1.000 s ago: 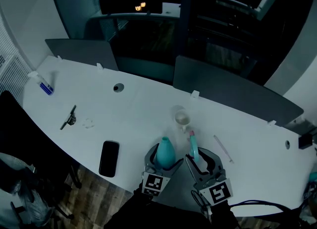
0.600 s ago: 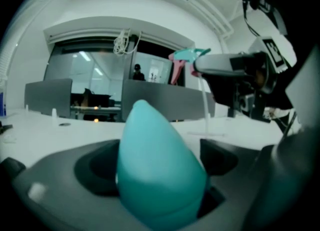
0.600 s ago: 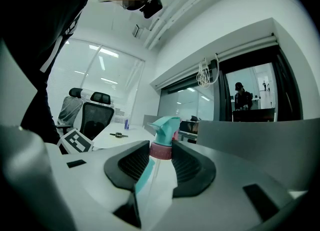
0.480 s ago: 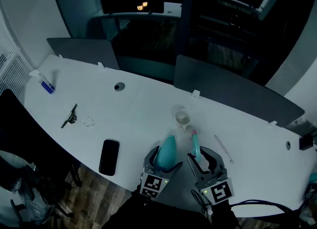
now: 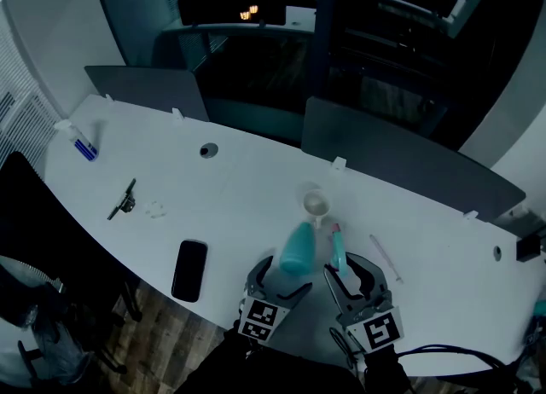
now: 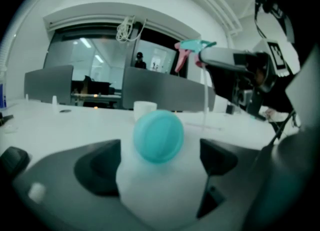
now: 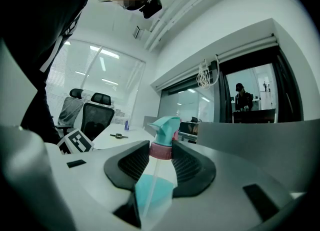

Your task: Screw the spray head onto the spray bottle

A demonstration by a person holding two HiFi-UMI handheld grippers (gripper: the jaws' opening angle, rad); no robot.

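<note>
Two tongs over the bench (image 5: 213, 200), each with its own piece. Left tongs (image 5: 280, 275) pinch the bottle (image 5: 298, 247), which is tipped over toward the right. Right tongs (image 5: 343, 275) clamp the spray head (image 5: 336, 246) at its pink collar (image 7: 161, 150), tube (image 7: 150, 190) dangling. Head's just beside the bottle, not on it.

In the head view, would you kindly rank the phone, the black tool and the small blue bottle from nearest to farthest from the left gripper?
1. Phone, just left of the left gripper.
2. Black tool, farther left.
3. Small blue bottle, at the far left edge.
</note>
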